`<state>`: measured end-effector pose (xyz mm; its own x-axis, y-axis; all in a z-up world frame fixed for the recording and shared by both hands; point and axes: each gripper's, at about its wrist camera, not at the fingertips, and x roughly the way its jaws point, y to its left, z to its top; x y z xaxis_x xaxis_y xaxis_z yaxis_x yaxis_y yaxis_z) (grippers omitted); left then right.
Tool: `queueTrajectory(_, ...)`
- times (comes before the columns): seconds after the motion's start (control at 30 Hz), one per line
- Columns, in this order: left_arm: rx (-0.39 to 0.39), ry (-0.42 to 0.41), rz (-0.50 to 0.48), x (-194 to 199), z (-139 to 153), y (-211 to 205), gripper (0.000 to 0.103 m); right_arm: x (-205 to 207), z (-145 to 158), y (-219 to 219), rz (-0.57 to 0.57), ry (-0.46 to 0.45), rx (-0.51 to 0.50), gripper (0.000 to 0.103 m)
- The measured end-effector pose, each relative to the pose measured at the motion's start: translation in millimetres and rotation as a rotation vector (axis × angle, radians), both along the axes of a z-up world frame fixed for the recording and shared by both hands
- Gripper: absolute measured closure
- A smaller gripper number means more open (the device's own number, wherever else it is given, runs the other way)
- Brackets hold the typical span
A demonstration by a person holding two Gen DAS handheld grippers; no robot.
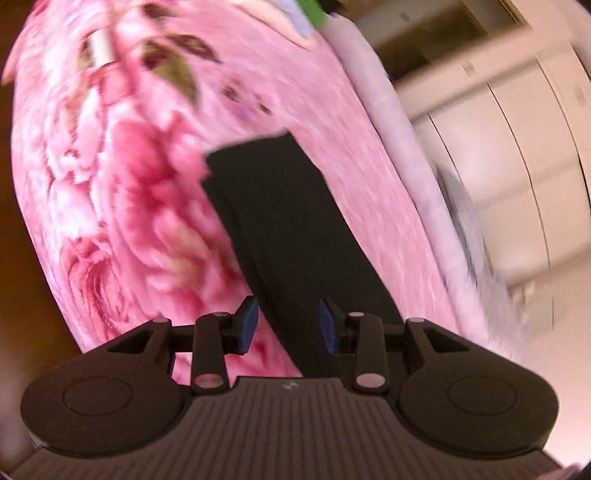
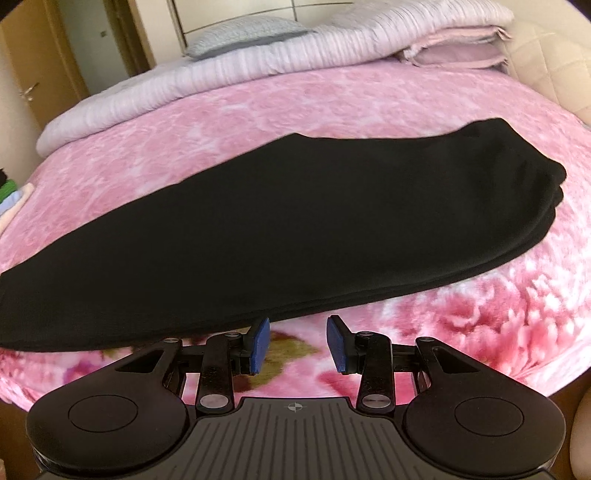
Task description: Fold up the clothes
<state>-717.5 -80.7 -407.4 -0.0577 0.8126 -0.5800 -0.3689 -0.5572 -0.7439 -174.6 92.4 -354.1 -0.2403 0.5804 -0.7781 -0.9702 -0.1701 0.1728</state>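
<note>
A black garment [image 2: 266, 229] lies folded into a long flat strip on the pink floral blanket [image 2: 369, 103]. My right gripper [image 2: 298, 345] is open and empty, just in front of the strip's near edge. In the left wrist view the same black garment [image 1: 288, 236] runs lengthwise away from my left gripper [image 1: 289, 325], which is open with its blue pads on either side of the strip's near end. That view is blurred by motion. I cannot tell whether the pads touch the cloth.
A pale lilac quilt [image 2: 229, 70] and pillows [image 2: 243, 33] lie along the far side of the bed. A small stack of coloured clothes [image 2: 11, 199] sits at the left edge. White wardrobe doors [image 1: 517, 155] stand beyond the bed.
</note>
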Motion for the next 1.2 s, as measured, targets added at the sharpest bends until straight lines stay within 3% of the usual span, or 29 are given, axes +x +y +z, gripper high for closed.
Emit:
queueTrajectory(0.2,0.018,-0.060,0.106,-20.9,-17.2,3.8,0.071,1.6,-10.4,13.0,-0.018,-0.019,-0.023,0.065)
queueTrajectory(0.4,0.044,-0.004,0.142,-15.8,-18.0,10.5,0.072,2.2,-16.3,20.9,-0.021,-0.008,-0.030,0.065)
queueTrajectory(0.47,0.011,0.087,0.132,-7.0,-10.1,15.3,0.097,4.8,-16.9,23.0,-0.022,0.001,-0.031,0.065)
queueTrajectory(0.57,-0.090,0.359,0.040,23.2,22.0,37.8,0.097,11.4,-15.4,25.0,-0.022,0.017,-0.028,0.065)
queueTrajectory(0.7,-0.083,0.652,-0.162,77.8,68.7,76.8,0.098,25.6,-13.0,28.2,-0.042,0.041,-0.012,0.065)
queueTrajectory(0.77,-0.039,0.750,-0.270,114.8,85.5,95.5,0.098,35.1,-11.1,29.3,-0.062,0.053,-0.003,0.065)
queueTrajectory(0.9,0.083,0.873,-0.499,206.1,97.1,126.6,0.098,56.9,-6.2,31.8,-0.112,0.076,0.017,0.065)
queueTrajectory(0.97,0.111,0.882,-0.630,253.8,84.1,144.0,0.097,68.2,-3.4,33.3,-0.138,0.085,0.029,0.065)
queueTrajectory(1.03,0.055,0.834,-0.791,293.3,54.5,166.3,0.087,79.5,-1.0,34.5,-0.165,0.095,0.037,0.065)
queueTrajectory(1.1,-0.028,0.797,-0.917,326.1,27.4,181.6,0.086,89.0,0.8,35.6,-0.190,0.108,0.034,0.065)
queueTrajectory(1.2,-0.061,0.863,-0.948,345.8,19.0,174.1,0.078,103.1,4.1,33.7,-0.218,0.125,0.044,0.065)
